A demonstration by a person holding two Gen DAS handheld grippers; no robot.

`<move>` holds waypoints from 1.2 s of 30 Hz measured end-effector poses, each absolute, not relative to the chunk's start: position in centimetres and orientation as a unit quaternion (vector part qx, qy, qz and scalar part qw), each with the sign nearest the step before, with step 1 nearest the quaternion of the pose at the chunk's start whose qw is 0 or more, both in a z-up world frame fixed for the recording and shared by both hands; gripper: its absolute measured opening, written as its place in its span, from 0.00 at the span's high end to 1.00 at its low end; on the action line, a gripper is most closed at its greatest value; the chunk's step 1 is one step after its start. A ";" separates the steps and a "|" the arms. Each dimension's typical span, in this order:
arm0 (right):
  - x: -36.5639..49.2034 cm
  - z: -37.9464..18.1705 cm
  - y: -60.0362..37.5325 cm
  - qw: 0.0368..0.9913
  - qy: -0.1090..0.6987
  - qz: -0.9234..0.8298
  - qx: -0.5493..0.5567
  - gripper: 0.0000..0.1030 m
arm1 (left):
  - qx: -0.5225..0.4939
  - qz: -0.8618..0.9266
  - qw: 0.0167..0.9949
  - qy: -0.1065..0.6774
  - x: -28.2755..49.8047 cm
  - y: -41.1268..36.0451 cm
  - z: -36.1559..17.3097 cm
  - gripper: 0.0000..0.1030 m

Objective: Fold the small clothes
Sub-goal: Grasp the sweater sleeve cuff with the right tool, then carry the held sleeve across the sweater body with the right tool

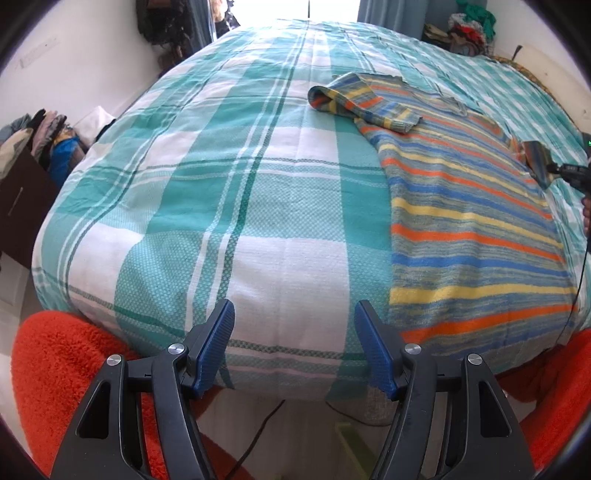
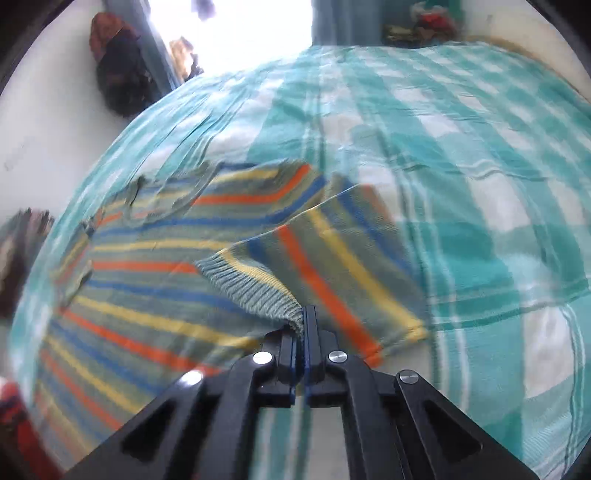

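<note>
Right claw [image 2: 306, 325] clamped on sweater cuff [image 2: 255, 291]

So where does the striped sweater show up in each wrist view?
Left wrist: the striped sweater lies flat at right on the checked bedspread, one sleeve folded across its top.
Right wrist: it fills the left and centre, its sleeve cuff pinched in the shut right gripper.
Shared landmark: the bright window beyond the bed.

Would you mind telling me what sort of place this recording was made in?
Most likely a bedroom at home: a bed with a teal checked bedspread fills the view, a striped sweater lies spread on it, and piles of clothes sit by the far wall near a bright window.
</note>
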State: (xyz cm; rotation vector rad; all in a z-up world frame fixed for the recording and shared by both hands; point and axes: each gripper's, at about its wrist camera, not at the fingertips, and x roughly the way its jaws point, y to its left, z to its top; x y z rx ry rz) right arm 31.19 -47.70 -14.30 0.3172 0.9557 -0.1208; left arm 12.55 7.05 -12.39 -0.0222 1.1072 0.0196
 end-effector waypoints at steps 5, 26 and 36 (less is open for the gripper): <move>25.0 -12.9 -59.9 0.849 0.416 -0.203 0.254 0.98 | -0.023 0.004 0.846 0.533 13.2 6.7 -13.1 0.32; 20.4 -14.7 -63.2 0.812 0.419 -0.266 0.309 0.69 | 0.008 0.004 0.845 0.535 12.8 5.6 -13.6 0.29; 22.3 -20.0 -59.7 0.795 0.509 -0.157 0.290 0.78 | 0.010 0.027 0.842 0.538 12.2 6.6 -13.6 0.23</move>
